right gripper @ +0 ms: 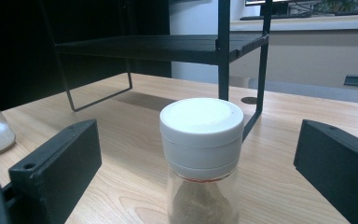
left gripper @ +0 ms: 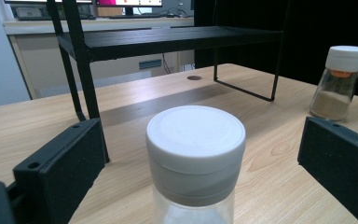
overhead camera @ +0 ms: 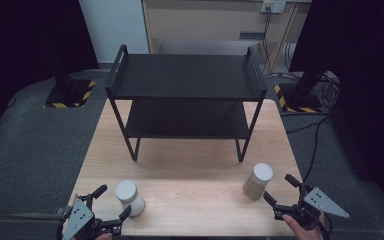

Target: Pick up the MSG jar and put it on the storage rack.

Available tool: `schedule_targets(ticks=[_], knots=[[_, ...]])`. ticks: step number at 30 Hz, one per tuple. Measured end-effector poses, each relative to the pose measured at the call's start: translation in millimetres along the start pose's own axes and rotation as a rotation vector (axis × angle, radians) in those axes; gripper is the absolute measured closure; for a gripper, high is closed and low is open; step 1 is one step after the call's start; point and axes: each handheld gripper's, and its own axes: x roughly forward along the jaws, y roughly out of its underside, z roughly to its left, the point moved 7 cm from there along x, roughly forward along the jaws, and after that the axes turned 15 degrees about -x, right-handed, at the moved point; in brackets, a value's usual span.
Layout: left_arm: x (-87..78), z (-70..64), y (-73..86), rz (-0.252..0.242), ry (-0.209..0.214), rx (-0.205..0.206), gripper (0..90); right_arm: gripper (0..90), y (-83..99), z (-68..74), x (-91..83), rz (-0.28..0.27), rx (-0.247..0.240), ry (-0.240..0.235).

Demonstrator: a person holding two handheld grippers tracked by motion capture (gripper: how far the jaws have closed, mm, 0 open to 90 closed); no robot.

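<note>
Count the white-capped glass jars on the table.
2. The white-capped glass jar of white powder stands near the left claw; the white-capped glass jar of brown powder stands near the right claw. None seem hidden.

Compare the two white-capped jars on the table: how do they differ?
The left jar holds white grains; the right jar holds brown powder. The left jar stands between the left gripper jaws; the right jar stands just ahead of the right gripper. The right jar shows an orange ring under its cap. Both are upright, clear and ungripped.
</note>
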Motion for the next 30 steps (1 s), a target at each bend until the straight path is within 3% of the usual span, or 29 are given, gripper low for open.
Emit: schedule_targets(ticks=[15,30], knots=[[0.6,0.2,-1.0,0.011,-0.018,0.006,0.0,1.3,0.0,1.5,1.7,-0.001,0.009,-0.007],[15.4,-0.8,6.5,0.037,-0.025,-0.012,0.0,1.4,0.9,4.6,5.7,-0.004,0.018,-0.023]])
